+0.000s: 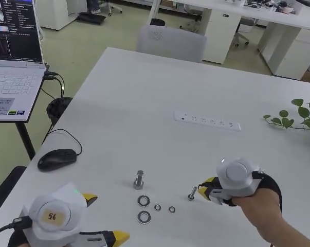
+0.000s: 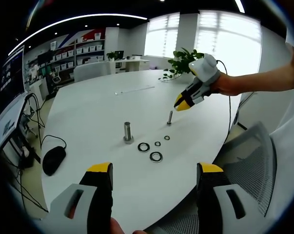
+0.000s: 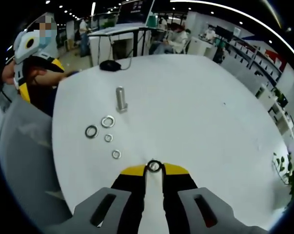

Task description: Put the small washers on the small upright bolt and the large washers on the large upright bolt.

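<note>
Four washers lie by the tabletop's (image 1: 144, 103) near edge in the head view, two large washers (image 1: 143, 200) and two small washers (image 1: 157, 207), close to the upright large bolt (image 1: 139, 179) and small bolt (image 1: 192, 194). The right gripper (image 1: 203, 190) hangs just beside the latter. Left gripper view: the left gripper (image 2: 155, 169) has its fingers spread. Right gripper view: fingers pressed together, pinching a fifth washer (image 3: 154, 165).

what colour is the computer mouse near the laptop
Black. The oval computer mouse shows best in the head view.

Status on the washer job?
Left gripper open, hovering clear. Right gripper shut on small washer, at small bolt. Four washers on table, large bolt bare. Nothing blocking.
</note>
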